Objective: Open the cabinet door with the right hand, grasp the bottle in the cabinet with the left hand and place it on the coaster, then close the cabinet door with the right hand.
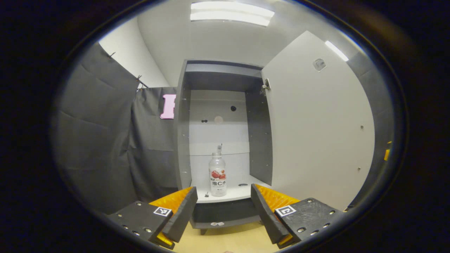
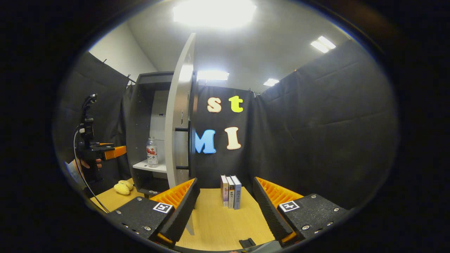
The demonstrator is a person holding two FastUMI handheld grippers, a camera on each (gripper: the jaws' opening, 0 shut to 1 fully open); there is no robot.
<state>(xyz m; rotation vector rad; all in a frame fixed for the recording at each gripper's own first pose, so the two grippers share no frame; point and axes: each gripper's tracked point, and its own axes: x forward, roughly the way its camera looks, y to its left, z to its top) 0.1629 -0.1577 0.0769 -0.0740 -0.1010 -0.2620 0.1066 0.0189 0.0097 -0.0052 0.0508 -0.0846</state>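
Observation:
The grey cabinet [image 1: 182, 140] stands with its door [image 1: 316, 133] swung wide to the right. A clear bottle [image 1: 218, 174] with a red label stands upright on the white lower shelf [image 1: 239, 193]. My left gripper [image 1: 223, 211] is open, short of the shelf, with the bottle centred beyond its fingers. In the right gripper view the door [image 2: 178, 116] shows edge-on with its black handle [image 2: 188, 147], and the bottle [image 2: 152, 151] stands inside the cabinet. My right gripper [image 2: 225, 207] is open and empty, just right of the door's edge. The left gripper [image 2: 105, 151] is held by a hand at far left.
Three books [image 2: 231, 192] stand upright on the wooden table [image 2: 218, 225] ahead of the right gripper. A yellow soft object [image 2: 122, 187] lies on the table left of the cabinet. A small dark item [image 2: 247, 242] sits at the table's near edge. Black cloth walls surround the booth.

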